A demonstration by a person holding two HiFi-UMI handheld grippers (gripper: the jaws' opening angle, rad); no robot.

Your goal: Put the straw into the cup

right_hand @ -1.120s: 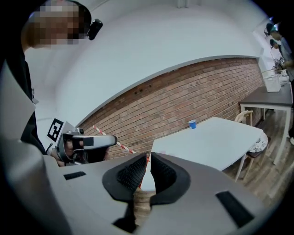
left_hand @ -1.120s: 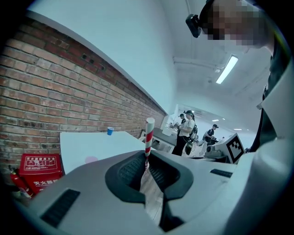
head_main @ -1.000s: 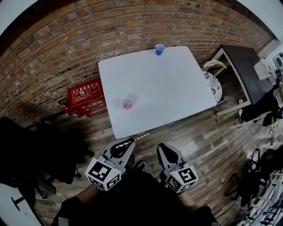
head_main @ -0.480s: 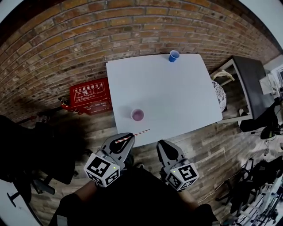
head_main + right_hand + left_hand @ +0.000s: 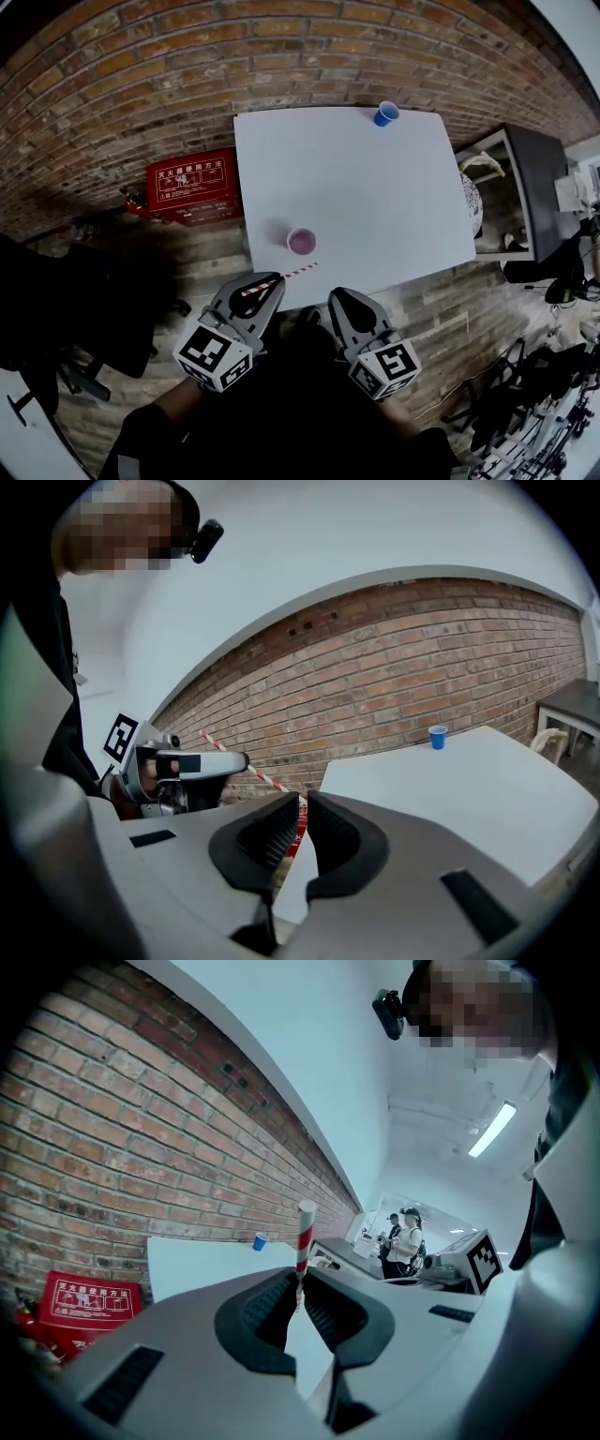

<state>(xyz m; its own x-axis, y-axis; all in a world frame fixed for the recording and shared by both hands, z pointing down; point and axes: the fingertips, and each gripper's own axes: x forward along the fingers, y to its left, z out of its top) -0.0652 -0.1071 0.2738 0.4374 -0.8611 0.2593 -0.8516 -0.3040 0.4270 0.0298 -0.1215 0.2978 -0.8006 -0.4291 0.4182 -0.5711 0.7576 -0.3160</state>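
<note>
Your left gripper (image 5: 259, 287) is clamped on the striped straw (image 5: 281, 277), whose tip reaches over the table's (image 5: 375, 187) near edge. The pink cup (image 5: 301, 241) stands on the table just inside that edge. Your right gripper (image 5: 341, 302) has its jaws nearly together and holds nothing.

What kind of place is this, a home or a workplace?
Probably a workplace, perhaps a lab: a white table by a brick wall, office chairs, and people standing under a strip light.
</note>
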